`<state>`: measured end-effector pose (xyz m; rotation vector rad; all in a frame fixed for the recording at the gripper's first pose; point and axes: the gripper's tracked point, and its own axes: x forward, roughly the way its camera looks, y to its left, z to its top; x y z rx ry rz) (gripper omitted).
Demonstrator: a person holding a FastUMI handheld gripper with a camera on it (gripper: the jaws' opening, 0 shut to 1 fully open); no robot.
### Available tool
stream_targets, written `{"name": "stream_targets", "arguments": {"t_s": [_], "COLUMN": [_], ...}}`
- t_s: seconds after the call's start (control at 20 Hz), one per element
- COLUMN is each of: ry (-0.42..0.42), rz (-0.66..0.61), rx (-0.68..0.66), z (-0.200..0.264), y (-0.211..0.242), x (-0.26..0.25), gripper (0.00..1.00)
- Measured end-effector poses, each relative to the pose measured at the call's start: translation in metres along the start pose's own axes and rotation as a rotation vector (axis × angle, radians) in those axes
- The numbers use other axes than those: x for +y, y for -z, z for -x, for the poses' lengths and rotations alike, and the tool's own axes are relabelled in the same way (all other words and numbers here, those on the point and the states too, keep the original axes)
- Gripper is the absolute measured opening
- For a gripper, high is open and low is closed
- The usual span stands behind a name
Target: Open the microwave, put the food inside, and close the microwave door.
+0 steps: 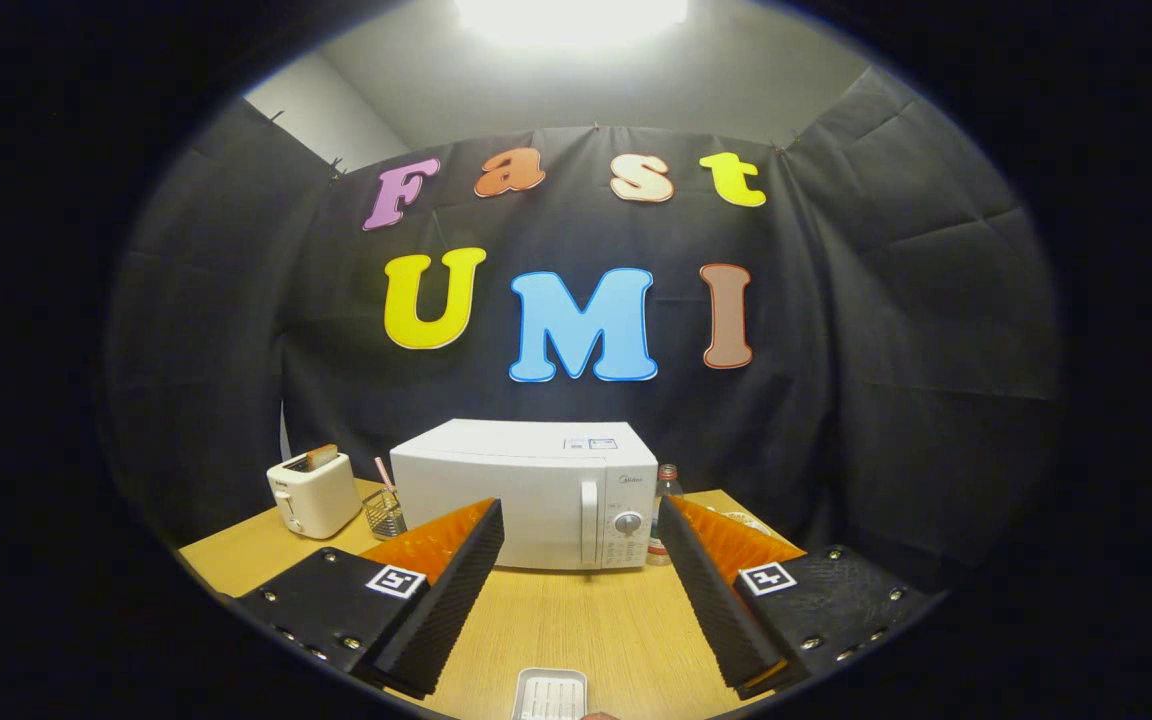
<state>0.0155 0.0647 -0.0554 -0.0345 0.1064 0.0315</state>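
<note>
While spread wide, hand-held gripper (581,590) above white tray (550,694), microwave (526,495) beyond, door shut.

One microwave (526,495), door closed. One toaster (313,493). One wire basket (385,514) with one pink stick. One bottle (665,515). One white food tray (550,694). One desk (586,620). One tool (581,590), two fingers (441,600) spread apart, gripping nothing.

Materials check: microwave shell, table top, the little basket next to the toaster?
Microwave: looks like white painted metal or plastic, smooth with a soft sheen. Table: light wood or wood-look laminate, faint grain lines. Basket: thin metal wire mesh, see-through. The hand-held gripper is open, with the microwave beyond its fingers.
</note>
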Motion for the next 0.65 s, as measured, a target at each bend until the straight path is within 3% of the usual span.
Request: {"name": "stream_targets", "arguments": {"t_s": [0.65], "ry": [-0.01], "rz": [-0.023], "rx": [0.025], "z": [-0.011], "y": [0.002], "x": [0.001], "gripper": [0.98]}}
